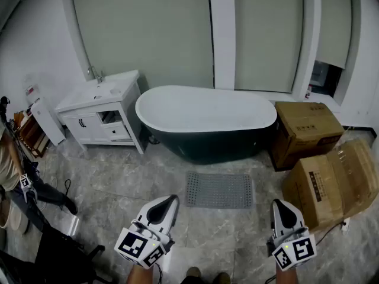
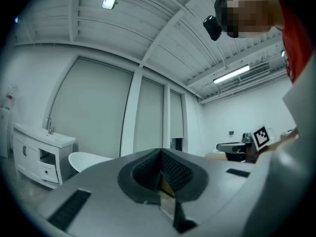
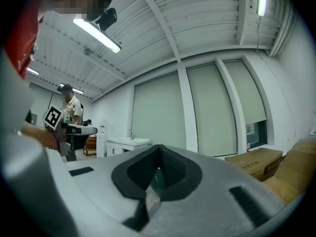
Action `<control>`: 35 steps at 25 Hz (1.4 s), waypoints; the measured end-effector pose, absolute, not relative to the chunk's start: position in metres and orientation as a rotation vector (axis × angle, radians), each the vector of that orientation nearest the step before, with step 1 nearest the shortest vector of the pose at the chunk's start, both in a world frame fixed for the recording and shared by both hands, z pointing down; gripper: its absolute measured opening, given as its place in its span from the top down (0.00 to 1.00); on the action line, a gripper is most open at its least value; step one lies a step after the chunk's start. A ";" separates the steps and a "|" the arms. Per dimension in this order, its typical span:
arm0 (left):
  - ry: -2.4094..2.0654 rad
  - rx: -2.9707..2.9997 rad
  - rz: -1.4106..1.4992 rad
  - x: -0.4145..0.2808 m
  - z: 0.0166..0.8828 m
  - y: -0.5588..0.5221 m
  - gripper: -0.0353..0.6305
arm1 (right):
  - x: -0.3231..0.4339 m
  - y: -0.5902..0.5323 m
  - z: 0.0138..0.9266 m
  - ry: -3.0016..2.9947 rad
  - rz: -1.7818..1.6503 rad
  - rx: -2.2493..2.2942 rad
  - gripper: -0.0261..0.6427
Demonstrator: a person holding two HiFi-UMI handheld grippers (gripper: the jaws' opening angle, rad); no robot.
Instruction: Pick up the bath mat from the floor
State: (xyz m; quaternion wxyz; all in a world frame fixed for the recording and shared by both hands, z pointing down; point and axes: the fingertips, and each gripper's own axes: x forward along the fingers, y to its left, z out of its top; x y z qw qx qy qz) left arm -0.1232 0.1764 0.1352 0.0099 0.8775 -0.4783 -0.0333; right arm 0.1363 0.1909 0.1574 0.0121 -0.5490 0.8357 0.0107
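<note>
Fingers of the left gripper are pressed together with nothing between them, and the right gripper likewise has its fingers closed on nothing. Both grippers are held level above the floor at 6 o'clock in the head view, left at about 7 and right at about 5. Each carries a cube with black-and-white square markers that shows no readable writing.

The bath mat is grey and dotted with small holes. It lies flat on the marbled floor at 12 o'clock from the grippers, well apart from both, just in front of the bathtub, which is dark outside and white inside.

A white vanity with a tap stands at 10 o'clock. Two cardboard boxes sit at 2 and 3 o'clock beside the tub. They carry dark print and labels, too small to read. A person stands at the frame's 9 o'clock edge.
</note>
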 end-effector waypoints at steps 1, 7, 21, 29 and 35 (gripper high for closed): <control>-1.494 2.738 -0.106 -0.124 0.135 0.176 0.93 | 0.136 0.191 0.157 2.604 0.034 -1.711 0.96; -1.485 2.734 -0.112 -0.129 0.140 0.175 0.93 | 0.131 0.190 0.159 2.602 0.039 -1.725 0.96; -1.472 2.735 -0.134 -0.193 0.150 0.155 0.93 | 0.097 0.179 0.161 2.564 0.047 -1.776 0.96; -1.468 2.711 -0.095 -0.210 0.171 0.114 0.93 | 0.099 0.151 0.178 2.567 0.017 -1.847 0.95; -1.515 2.676 -0.031 -0.195 0.188 0.069 0.93 | 0.132 0.100 0.199 2.571 0.001 -1.861 0.95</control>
